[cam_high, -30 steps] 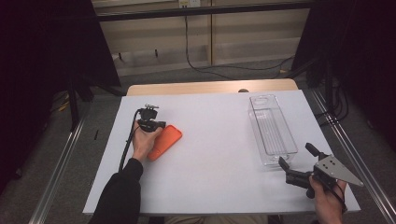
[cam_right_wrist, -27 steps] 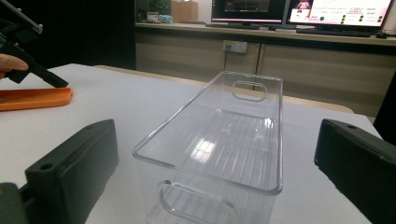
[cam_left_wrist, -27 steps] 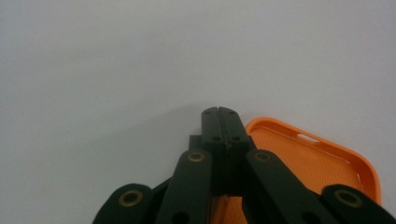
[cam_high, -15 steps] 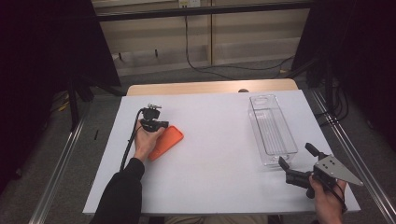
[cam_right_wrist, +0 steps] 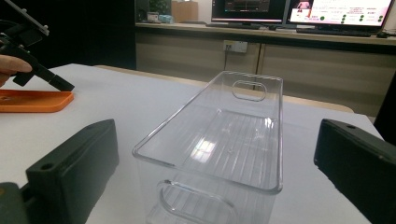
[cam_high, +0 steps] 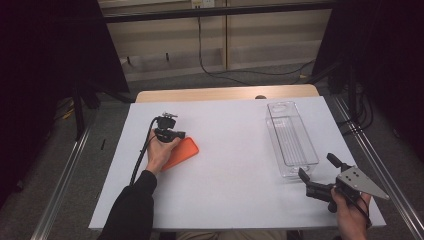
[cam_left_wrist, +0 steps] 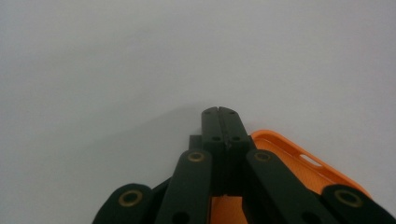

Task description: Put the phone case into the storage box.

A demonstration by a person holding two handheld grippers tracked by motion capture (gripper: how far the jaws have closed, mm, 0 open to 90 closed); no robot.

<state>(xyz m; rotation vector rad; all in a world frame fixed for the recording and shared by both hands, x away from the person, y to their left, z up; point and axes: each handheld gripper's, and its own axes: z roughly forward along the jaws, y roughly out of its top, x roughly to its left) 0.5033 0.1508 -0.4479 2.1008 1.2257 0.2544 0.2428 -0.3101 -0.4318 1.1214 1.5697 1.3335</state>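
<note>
An orange phone case [cam_high: 182, 151] lies flat on the white table, left of centre. My left gripper [cam_high: 177, 135] is held low over its far edge. In the left gripper view the jaws [cam_left_wrist: 219, 112] are pressed together with nothing between them, and the case [cam_left_wrist: 299, 163] lies beneath and to their right. A clear plastic bin [cam_high: 291, 138] stands at the right. My right gripper [cam_high: 316, 165] sits just in front of its near end, open, one jaw on each side of the bin [cam_right_wrist: 224, 135]. The right gripper view also shows the case [cam_right_wrist: 32, 100] with the other gripper's tip at its edge.
The white table top [cam_high: 235, 200] has bare room between case and bin. A wooden strip [cam_high: 225, 94] runs along its far edge, and metal rails flank both sides. Cables lie on the floor behind. Monitors [cam_right_wrist: 336, 9] stand on a far bench.
</note>
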